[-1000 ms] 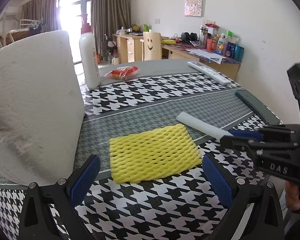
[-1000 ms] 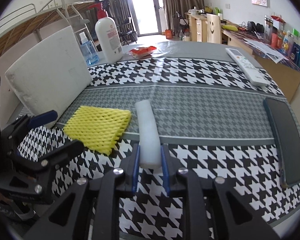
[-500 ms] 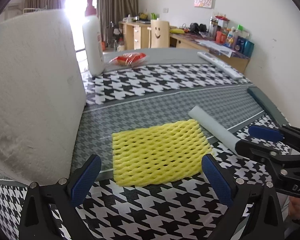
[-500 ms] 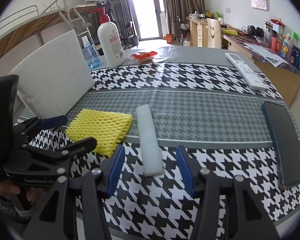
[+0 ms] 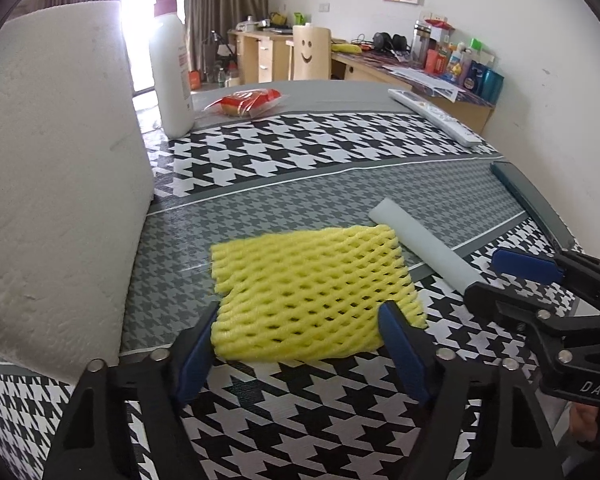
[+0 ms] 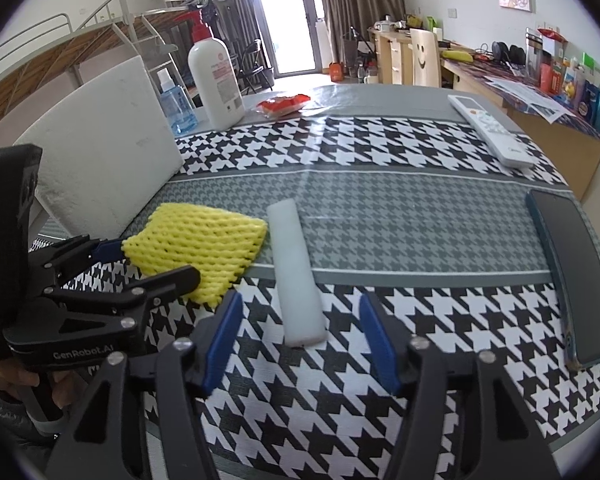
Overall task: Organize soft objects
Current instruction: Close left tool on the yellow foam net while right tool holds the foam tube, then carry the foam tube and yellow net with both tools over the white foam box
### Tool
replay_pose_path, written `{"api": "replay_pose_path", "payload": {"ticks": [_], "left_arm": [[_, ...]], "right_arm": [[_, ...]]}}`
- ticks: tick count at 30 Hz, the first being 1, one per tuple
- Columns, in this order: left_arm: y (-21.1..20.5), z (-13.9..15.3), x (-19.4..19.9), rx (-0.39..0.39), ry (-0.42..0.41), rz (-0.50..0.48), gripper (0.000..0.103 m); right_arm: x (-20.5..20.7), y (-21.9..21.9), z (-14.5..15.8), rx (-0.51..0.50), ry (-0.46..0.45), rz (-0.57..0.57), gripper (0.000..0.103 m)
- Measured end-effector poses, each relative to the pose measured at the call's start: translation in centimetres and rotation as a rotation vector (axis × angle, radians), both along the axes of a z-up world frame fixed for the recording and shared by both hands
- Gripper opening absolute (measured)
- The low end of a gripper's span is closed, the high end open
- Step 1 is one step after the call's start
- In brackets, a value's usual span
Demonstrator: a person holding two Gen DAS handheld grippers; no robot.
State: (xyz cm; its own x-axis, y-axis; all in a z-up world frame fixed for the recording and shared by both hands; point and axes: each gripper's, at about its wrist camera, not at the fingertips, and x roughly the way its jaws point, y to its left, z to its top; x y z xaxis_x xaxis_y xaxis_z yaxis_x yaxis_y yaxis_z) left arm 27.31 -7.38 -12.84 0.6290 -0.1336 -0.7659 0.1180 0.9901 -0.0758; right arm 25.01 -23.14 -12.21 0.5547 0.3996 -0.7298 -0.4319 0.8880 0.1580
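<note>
A yellow foam net [image 5: 312, 288] lies flat on the houndstooth tablecloth [image 5: 340, 148]. My left gripper [image 5: 299, 307] reaches over its near edge with the net between the blue pads, and the jaws are closing. No squeeze shows on the net. A white foam stick [image 6: 296, 268] lies just to its right, between the fingers of my right gripper [image 6: 300, 300]. Those jaws are opening and stand clear of the stick on both sides. In the right wrist view the left gripper [image 6: 158, 260] straddles the net [image 6: 196, 244]. A large white foam block [image 5: 52, 200] leans at the left.
A white pump bottle [image 6: 216, 80], a blue bottle [image 6: 176, 108] and a red snack packet [image 6: 284, 104] stand at the back. A white remote [image 6: 488, 128] and a dark phone [image 6: 572, 280] lie at the right. A person's hand [image 6: 4, 376] holds the left gripper.
My right gripper has opened and let go of the white foam stick, which rests on the table. My left gripper has come forward onto the yellow net and its jaws have narrowed.
</note>
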Motion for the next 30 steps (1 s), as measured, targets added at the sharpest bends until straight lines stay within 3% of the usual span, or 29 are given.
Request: {"api": "replay_pose_path", "payload": {"ticks": [3, 8, 14, 25, 30], "left_arm": [[0.1, 0.1, 0.1, -0.016, -0.006, -0.005, 0.065], [0.8, 0.3, 0.3, -0.071, -0.009, 0.009, 0.038], [1.0, 0.7, -0.2, -0.097, -0.033, 0.004, 0.020], [1.0, 3.3, -3.1, -0.045, -0.143, 0.000, 0.019], [1.4, 3.5, -3.6, -0.028, -0.150, 0.022, 0.019]], "right_arm": [[0.0, 0.0, 0.0, -0.001, -0.001, 0.001, 0.066], [-0.1, 0.0, 0.0, -0.002, 0.001, 0.001, 0.066], [-0.2, 0.1, -0.1, -0.011, 0.003, 0.005, 0.066], [0.5, 1.1, 0.0, -0.024, -0.006, 0.019, 0.066], [0.8, 1.3, -0.3, -0.059, -0.008, 0.010, 0.063]]}}
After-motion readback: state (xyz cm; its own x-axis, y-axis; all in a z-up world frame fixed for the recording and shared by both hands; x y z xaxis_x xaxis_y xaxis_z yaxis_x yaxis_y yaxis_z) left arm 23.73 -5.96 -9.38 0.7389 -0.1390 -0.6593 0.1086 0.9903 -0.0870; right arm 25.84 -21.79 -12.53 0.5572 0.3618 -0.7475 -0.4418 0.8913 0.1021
